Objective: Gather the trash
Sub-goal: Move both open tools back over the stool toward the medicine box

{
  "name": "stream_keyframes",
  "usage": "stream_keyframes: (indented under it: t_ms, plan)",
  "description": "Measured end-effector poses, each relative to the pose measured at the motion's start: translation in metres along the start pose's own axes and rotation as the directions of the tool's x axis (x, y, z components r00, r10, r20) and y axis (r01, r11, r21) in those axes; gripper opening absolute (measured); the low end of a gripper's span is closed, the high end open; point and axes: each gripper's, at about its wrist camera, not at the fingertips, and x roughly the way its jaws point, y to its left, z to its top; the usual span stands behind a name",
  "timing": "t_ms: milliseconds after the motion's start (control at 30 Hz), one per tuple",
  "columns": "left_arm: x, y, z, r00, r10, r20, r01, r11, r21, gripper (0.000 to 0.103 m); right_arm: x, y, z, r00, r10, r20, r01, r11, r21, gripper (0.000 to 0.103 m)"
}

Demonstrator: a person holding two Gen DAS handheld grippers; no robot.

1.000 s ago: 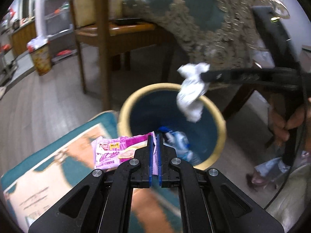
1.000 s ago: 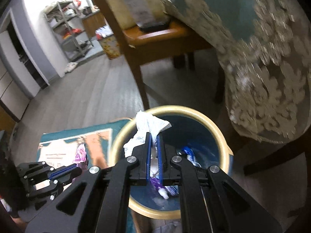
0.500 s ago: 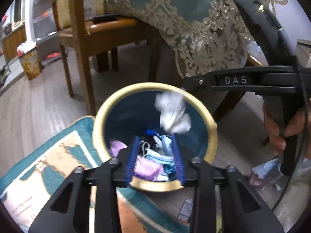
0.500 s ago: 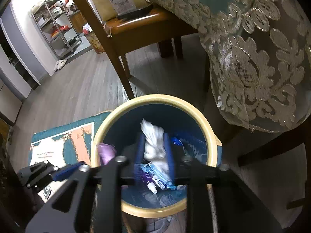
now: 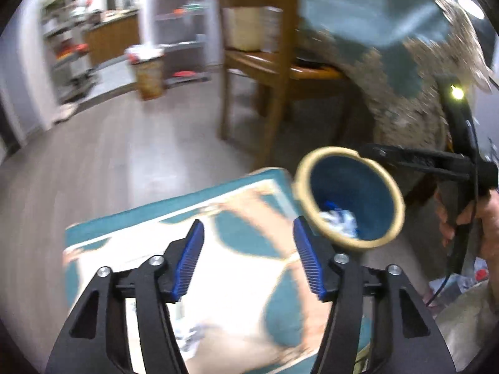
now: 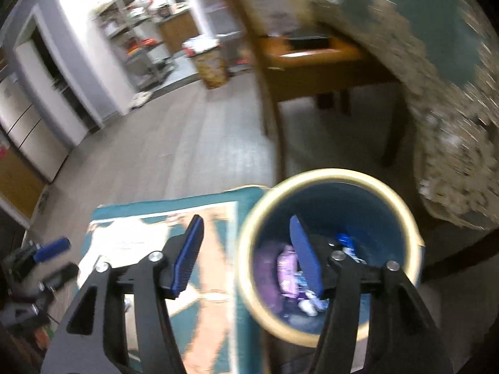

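A round bin (image 5: 396, 215) with a cream rim (image 6: 330, 173) and a blue inside stands on the floor beside a teal and cream rug (image 5: 243, 280). In it lie crumpled white paper (image 5: 338, 219) and a purple wrapper (image 6: 288, 268) among other scraps. My left gripper (image 5: 248, 261) hovers over the rug, left of the bin; its jaws are opening with nothing between them. My right gripper (image 6: 246, 258) straddles the bin's left rim from above, jaws also opening and empty. In the left wrist view the right gripper (image 5: 418, 159) reaches over the bin, held by a hand (image 5: 467, 215).
A wooden chair (image 5: 274, 71) and a table under a teal lace cloth (image 6: 449, 99) stand close behind the bin. A small patterned bin (image 5: 149, 74) and shelves (image 6: 131, 40) stand far back across the grey floor. A blurred pale scrap (image 5: 187, 336) lies on the rug.
Both grippers have opened: the pink wrapper and the white tissue dropped into the bin. Both grippers have since drawn back and up, swinging left off the bin.
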Motion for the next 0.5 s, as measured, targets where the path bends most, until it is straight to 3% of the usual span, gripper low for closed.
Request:
stream_keyframes:
  t_ms: [133, 200, 367, 500]
  plan:
    - [-0.038, 0.065, -0.019, 0.989, 0.145, 0.021, -0.141, 0.982, -0.122, 0.084, 0.020, 0.060, -0.011, 0.996, 0.084, -0.032, -0.087, 0.987, -0.133, 0.085]
    - [-0.048, 0.095, -0.030, 0.977, 0.211, 0.022, -0.203, 0.960, -0.192, 0.092, 0.038, 0.094, -0.020, 0.992, 0.109, -0.071, -0.122, 0.966, -0.227, 0.086]
    - [-0.047, 0.161, -0.064, 0.948, 0.312, -0.062, -0.317, 0.902, -0.292, 0.093, 0.077, 0.162, -0.044, 0.977, 0.151, -0.149, -0.198, 0.903, -0.382, 0.089]
    - [-0.050, 0.194, -0.080, 0.939, 0.332, -0.092, -0.343, 0.875, -0.343, 0.094, 0.107, 0.204, -0.061, 0.953, 0.191, -0.235, -0.281, 0.846, -0.452, 0.092]
